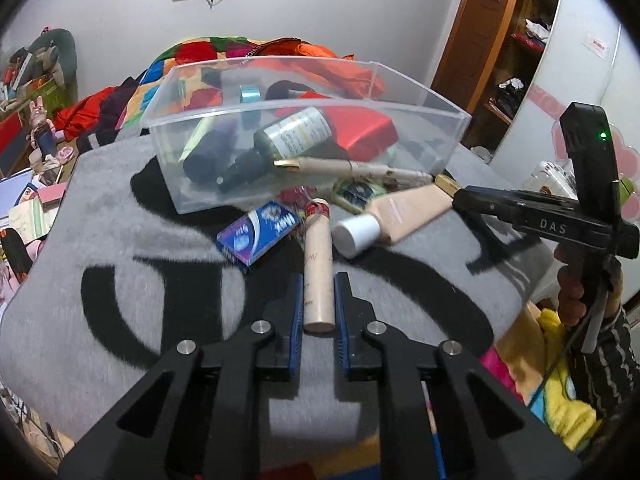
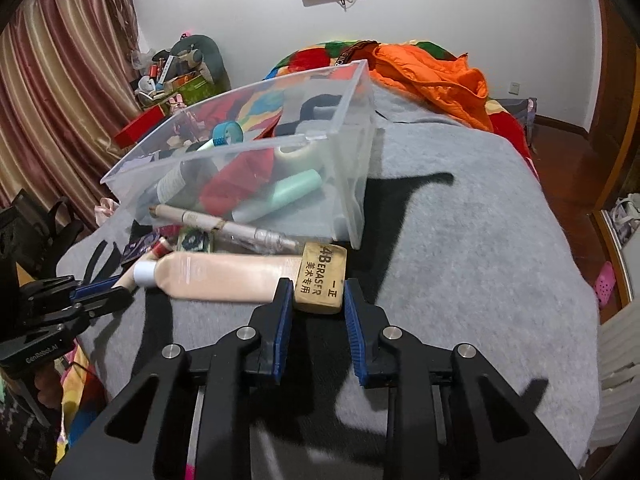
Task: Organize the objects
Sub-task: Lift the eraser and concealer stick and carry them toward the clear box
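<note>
On the grey blanket (image 1: 120, 216), my left gripper (image 1: 319, 280) is shut on the near end of a beige cylinder tube (image 1: 319, 256) with a red far end. My right gripper (image 2: 318, 284) is shut on a tan eraser (image 2: 322, 272) printed "4B ERASER"; from the left wrist view it (image 1: 460, 196) reaches in from the right. Between the two lies a peach squeeze tube with a white cap (image 2: 224, 280). Behind them stands a clear plastic bin (image 2: 352, 200) holding a dark bottle (image 1: 288, 136), a red item and tape rolls. A long pale pen (image 1: 360, 167) lies against the bin's front.
A blue box (image 1: 258, 236) and a small green packet (image 1: 356, 194) lie by the bin's front wall. An orange jacket (image 2: 436, 76) and a colourful quilt are piled behind. The bed's right edge drops to a wooden floor (image 2: 576, 168). Clutter lines the left wall.
</note>
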Demonstrator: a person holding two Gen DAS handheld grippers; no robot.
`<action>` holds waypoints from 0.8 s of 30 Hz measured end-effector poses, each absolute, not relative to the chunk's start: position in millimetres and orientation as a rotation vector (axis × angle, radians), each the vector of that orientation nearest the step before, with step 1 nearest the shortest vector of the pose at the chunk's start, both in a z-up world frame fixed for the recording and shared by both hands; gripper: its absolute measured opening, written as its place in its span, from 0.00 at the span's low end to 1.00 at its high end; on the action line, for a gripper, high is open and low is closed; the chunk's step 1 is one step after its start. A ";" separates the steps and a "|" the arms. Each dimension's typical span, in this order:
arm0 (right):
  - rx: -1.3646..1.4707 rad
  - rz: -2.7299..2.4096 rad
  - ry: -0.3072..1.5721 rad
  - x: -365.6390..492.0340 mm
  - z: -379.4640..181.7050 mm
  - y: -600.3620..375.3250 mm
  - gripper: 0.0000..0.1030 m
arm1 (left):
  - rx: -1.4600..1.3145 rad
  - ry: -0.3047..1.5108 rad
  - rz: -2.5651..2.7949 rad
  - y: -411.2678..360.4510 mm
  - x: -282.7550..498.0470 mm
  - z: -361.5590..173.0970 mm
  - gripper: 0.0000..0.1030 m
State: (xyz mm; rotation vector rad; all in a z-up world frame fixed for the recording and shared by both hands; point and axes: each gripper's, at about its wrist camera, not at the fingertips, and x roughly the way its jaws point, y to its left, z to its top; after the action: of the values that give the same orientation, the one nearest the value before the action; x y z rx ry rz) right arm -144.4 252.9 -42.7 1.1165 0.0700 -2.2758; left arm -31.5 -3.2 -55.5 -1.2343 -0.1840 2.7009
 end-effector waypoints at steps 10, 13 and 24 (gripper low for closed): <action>1.115 -2.297 0.149 -107.7 -43.1 274.7 0.22 | -1.254 -0.169 2.680 -3.0 -18.3 -52.9 0.14; 1.135 -2.300 0.154 -109.1 -41.6 275.3 0.23 | -1.256 -0.150 2.685 1.0 -23.9 -52.6 0.14; 1.130 -2.334 0.196 -114.0 -45.1 262.3 0.31 | -1.253 -0.060 2.699 12.0 -44.8 -55.1 0.14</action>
State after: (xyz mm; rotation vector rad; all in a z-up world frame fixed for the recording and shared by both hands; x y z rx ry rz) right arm -114.0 262.3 -45.1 1.1303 0.1964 -2.3339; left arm -44.8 12.0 -55.1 -1.2528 -0.0598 2.6995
